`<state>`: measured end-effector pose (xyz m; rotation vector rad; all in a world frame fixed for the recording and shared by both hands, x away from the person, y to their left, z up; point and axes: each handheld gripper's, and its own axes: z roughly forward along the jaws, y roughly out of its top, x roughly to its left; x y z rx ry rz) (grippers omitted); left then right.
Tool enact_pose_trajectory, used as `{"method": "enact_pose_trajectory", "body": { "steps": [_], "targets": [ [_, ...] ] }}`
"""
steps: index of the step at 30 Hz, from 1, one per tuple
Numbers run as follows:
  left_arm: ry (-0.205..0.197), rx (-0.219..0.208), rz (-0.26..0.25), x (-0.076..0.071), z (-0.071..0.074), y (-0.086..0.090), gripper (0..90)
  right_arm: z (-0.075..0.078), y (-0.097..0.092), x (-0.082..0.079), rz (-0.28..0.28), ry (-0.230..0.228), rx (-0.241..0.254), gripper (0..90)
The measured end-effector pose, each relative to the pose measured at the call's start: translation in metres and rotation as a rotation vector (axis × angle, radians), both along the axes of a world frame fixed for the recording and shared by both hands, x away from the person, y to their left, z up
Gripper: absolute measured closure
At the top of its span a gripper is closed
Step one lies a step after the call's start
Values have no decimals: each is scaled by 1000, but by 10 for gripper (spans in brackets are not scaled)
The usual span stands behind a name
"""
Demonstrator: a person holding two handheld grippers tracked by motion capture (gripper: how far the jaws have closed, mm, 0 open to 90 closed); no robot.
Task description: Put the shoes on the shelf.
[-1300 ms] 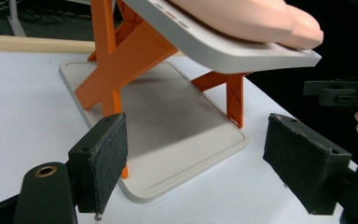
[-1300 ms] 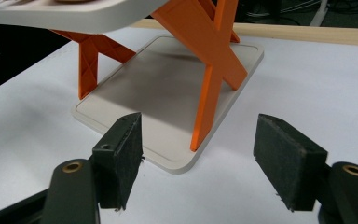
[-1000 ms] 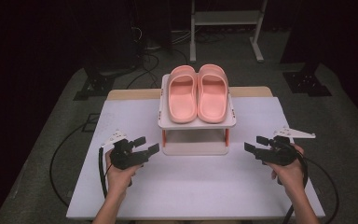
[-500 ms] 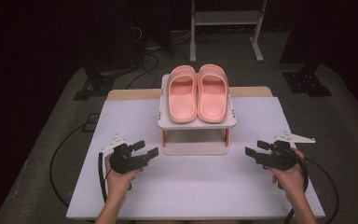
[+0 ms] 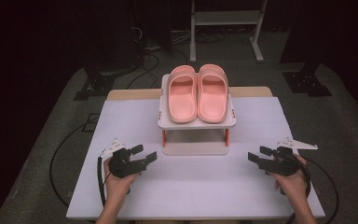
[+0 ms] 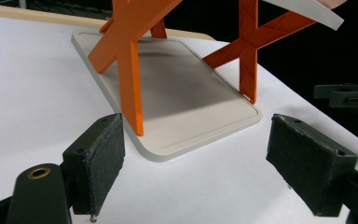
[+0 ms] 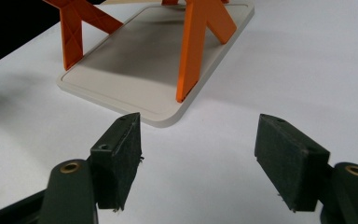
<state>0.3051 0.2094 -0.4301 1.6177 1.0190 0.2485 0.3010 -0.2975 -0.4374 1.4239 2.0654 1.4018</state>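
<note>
A pair of pink slippers (image 5: pixel 197 93) lies side by side on the top shelf of a small white rack (image 5: pixel 166 122) with orange legs (image 6: pixel 129 70), in the middle of the white table (image 5: pixel 196 182). My left gripper (image 5: pixel 143 154) rests low at the front left, open and empty, pointing at the rack's bottom shelf (image 6: pixel 186 107). At the front right my right gripper (image 5: pixel 257 156) is open and empty too, aimed at the same bottom shelf (image 7: pixel 135 70). The slippers lie well beyond both grippers.
Cables trail from both grippers over the table's front edges. Dark floor, stand bases (image 5: pixel 307 79) and a white frame (image 5: pixel 226 21) lie beyond the table. A wooden strip (image 5: pixel 130 94) edges the table's far side.
My right gripper has sunk a little toward the table. The left gripper has hardly shifted. The slippers and the rack have not moved.
</note>
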Motion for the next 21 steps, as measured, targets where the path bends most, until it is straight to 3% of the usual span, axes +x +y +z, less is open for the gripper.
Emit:
{"method": "enact_pose_trajectory", "body": {
  "steps": [13, 21],
  "targets": [
    [-13, 24, -5, -9, -6, 5, 179, -15, -8, -12, -14, 11, 7, 311],
    [-1, 34, -2, -15, -19, 5, 166, -27, -12, -30, -9, 2, 25, 308]
  ]
}}
